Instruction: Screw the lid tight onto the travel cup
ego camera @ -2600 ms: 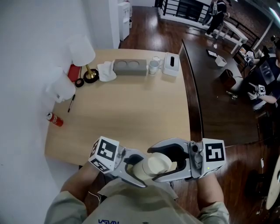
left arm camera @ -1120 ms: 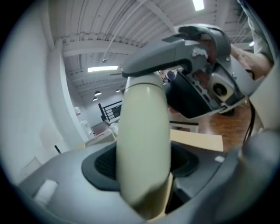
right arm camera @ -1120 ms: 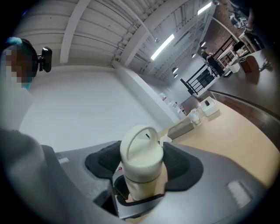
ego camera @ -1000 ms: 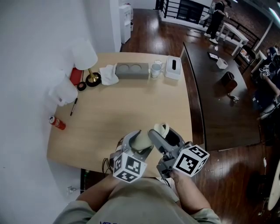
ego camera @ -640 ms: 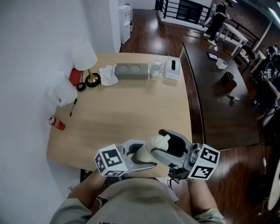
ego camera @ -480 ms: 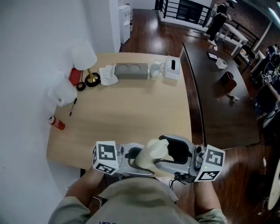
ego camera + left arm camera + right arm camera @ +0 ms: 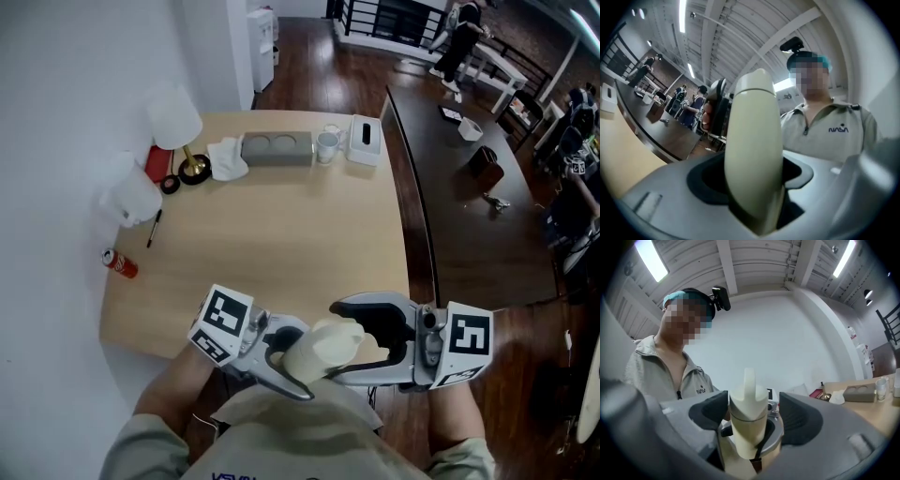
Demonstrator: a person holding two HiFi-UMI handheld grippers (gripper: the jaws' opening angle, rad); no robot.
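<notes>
Close in front of the person's chest, off the near edge of the table (image 7: pixel 281 234), the two grippers face each other with the cream travel cup (image 7: pixel 323 349) between them. The left gripper (image 7: pixel 292 364) is clamped on the cup's body. In the left gripper view, the cup sits in the dark hollows of both jaws and fills the space between them, sticking out past the tips. The cup's lid (image 7: pixel 749 401) is on its far end, which points toward the right gripper (image 7: pixel 331 342).

In the right gripper view, the lid and its upright spout (image 7: pixel 749 376) stand between that gripper's two dark pads. The jaws are spread as wide as they go and have just been opening. The pad on that view's right stands clear of the lid with a visible gap. The pad on its left sits just beside the lid, and contact there cannot be told. The lid is therefore enclosed but not squeezed. The left gripper's grey jaws show just below the lid, around the cup.
</notes>
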